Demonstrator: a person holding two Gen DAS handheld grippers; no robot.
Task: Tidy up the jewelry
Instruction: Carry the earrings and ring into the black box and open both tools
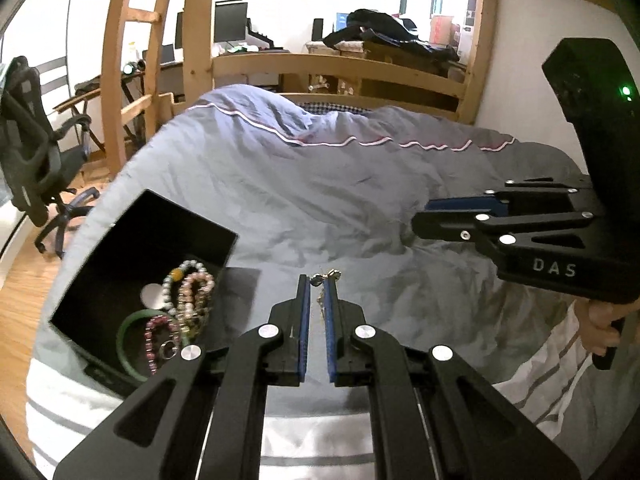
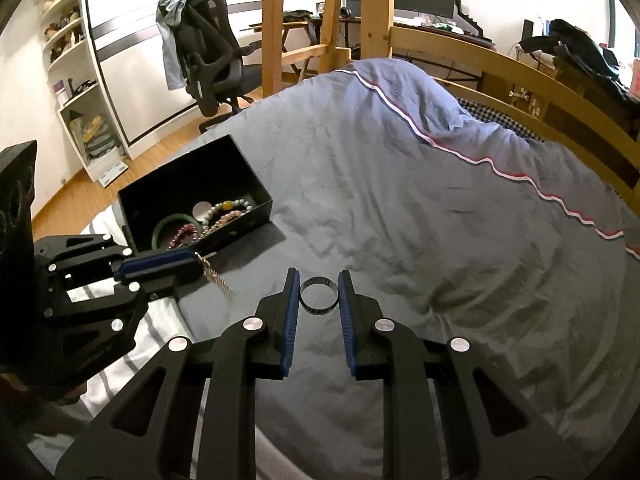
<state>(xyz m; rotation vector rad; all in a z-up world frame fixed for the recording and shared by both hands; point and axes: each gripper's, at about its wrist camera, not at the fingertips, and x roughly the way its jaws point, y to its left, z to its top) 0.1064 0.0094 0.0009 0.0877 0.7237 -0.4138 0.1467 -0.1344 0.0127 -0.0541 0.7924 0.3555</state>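
L gripper (image 1: 317, 280) clenched on a thin gold chain (image 1: 321, 300); small charm end sticks out past the tips, rest hangs between the blue pads (image 1: 305, 320). In the right-wrist view the chain dangles below the L gripper's tips, clear of the bed. R gripper (image 2: 319, 280) grasping a dark ring (image 2: 319, 294) by its outer sides, ring's opening facing the cam, held above the duvet (image 2: 420, 220). Part of a hand (image 1: 598, 326) shows on the R gripper's handle.

Box (image 2: 192, 196), black, open top, sits on the bed near its left edge, just beyond the L gripper. Inside: green bangle (image 2: 173, 222), several bead bracelets (image 2: 224, 212) in pink and pale tones, white round disc (image 2: 202, 210).

Duvet grey-blue, rumpled, w/ red-white piping. Wood bed rail (image 2: 500, 68) along the far side. Office chair (image 2: 212, 64) on the floor past the bed's left edge.
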